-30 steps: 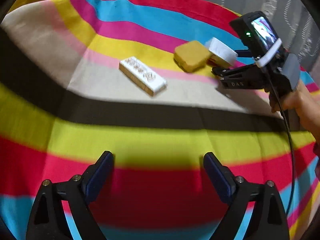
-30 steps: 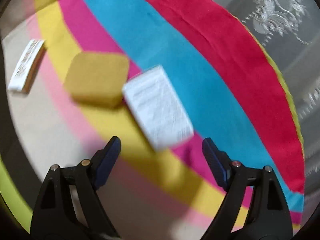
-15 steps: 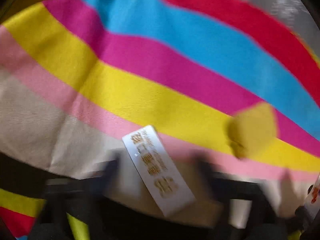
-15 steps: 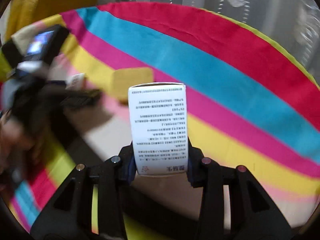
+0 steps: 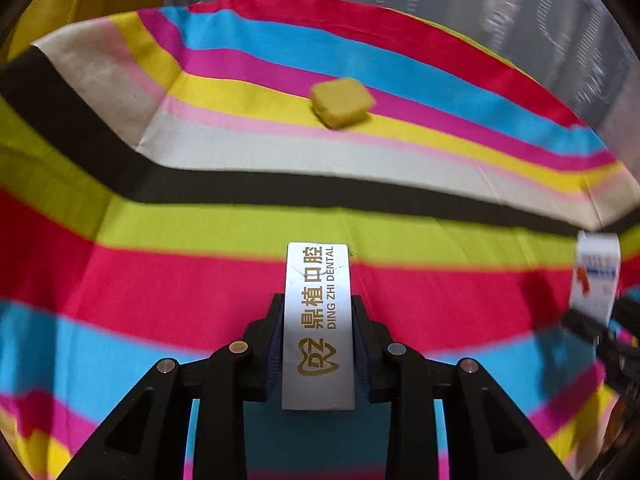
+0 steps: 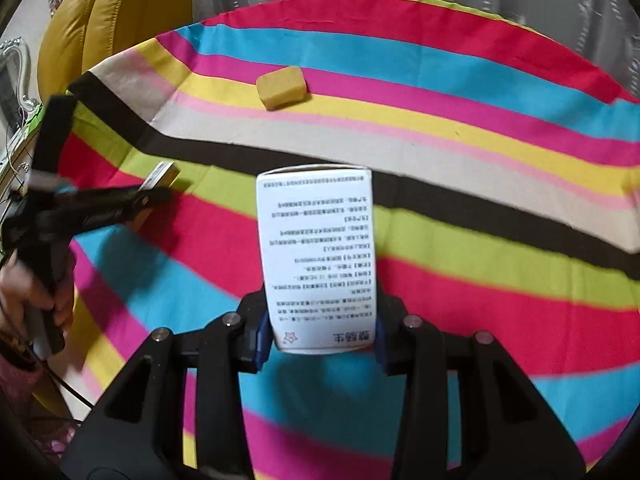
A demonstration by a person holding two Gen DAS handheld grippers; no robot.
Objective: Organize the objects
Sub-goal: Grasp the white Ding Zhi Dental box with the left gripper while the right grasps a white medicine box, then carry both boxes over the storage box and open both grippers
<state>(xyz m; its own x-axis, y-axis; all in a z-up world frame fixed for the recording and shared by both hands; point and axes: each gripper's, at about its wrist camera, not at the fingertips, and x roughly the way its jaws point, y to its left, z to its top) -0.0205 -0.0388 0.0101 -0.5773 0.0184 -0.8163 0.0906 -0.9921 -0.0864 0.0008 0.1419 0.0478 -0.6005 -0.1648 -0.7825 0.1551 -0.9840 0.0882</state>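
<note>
Left tool [image 5: 318,344] clenched on a slim dental box [image 5: 318,320], held above the striped tabletop [image 5: 160,280], right tool [image 6: 320,332] clenched on a white printed box [image 6: 316,256], yellow sponge [image 5: 342,102] lying on the cloth at 12 o'clock, well apart from both.

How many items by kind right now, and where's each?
Boxes: 2. The dental box is in the left claw; the white printed box is in the right claw.
Sponges: 1. The yellow sponge lies alone on the striped cloth.
Total: 3
</note>
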